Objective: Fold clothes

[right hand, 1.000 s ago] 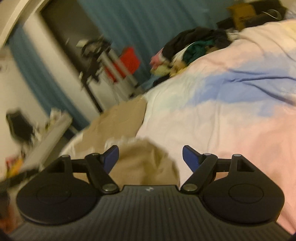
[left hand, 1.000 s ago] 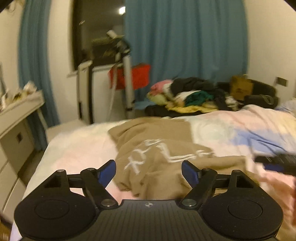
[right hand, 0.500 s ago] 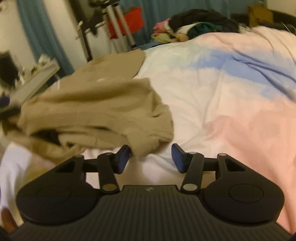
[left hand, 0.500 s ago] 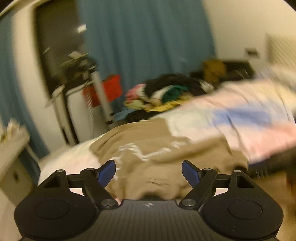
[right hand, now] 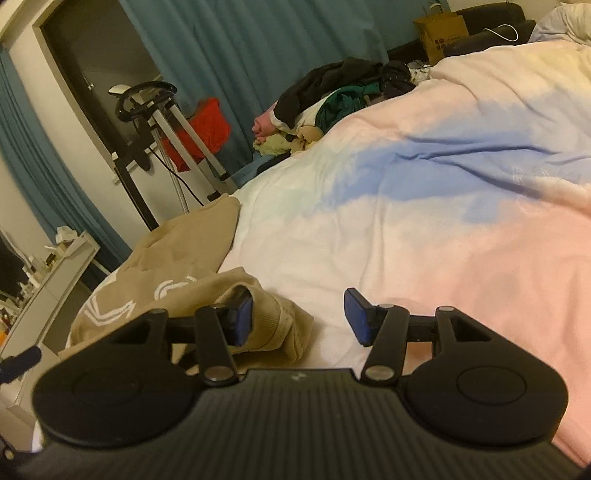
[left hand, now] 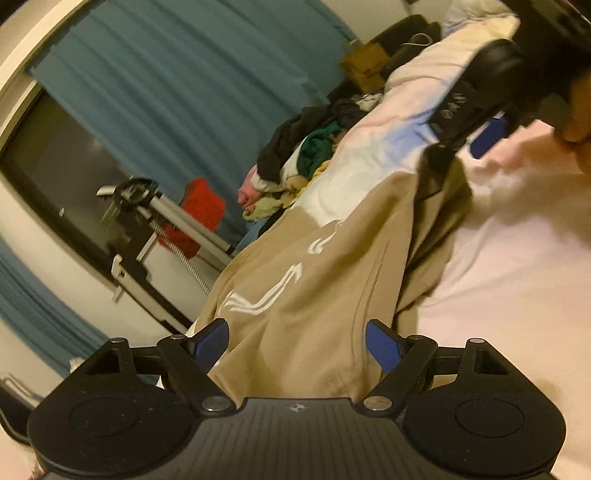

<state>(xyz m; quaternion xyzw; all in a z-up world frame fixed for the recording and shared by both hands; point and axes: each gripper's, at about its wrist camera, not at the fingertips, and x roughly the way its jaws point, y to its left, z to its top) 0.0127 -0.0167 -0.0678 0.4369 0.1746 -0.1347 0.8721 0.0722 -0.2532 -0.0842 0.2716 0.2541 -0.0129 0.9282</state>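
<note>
A tan garment (left hand: pixel 314 295) with a white print lies crumpled on the pastel duvet (right hand: pixel 443 192). My left gripper (left hand: pixel 297 345) is rolled sideways and low over its near end. Its jaws stand wide and are opening a little more, with the cloth lying between them and not pinched. My right gripper (right hand: pixel 299 314) is at the garment's far edge (right hand: pixel 273 325). Its left finger (right hand: pixel 242 314) is tucked into a fold of the hem, while the right finger stays clear over the duvet. The left wrist view shows the right gripper (left hand: pixel 465 147) at the top right, with the cloth rising up to it.
A pile of mixed clothes (right hand: pixel 332 99) sits at the bed's far end. Past it are blue curtains (right hand: pixel 240 48), a metal stand (right hand: pixel 166 122) with a red cloth, and a brown paper bag (right hand: pixel 439 33). A white dresser (right hand: pixel 55 266) is on the left. A hand (left hand: pixel 580 129) holds the right gripper.
The left wrist view has rolled hard and dropped closer to the tan garment. The right gripper's jaws have narrowed and its left finger has slid into the garment's hem.
</note>
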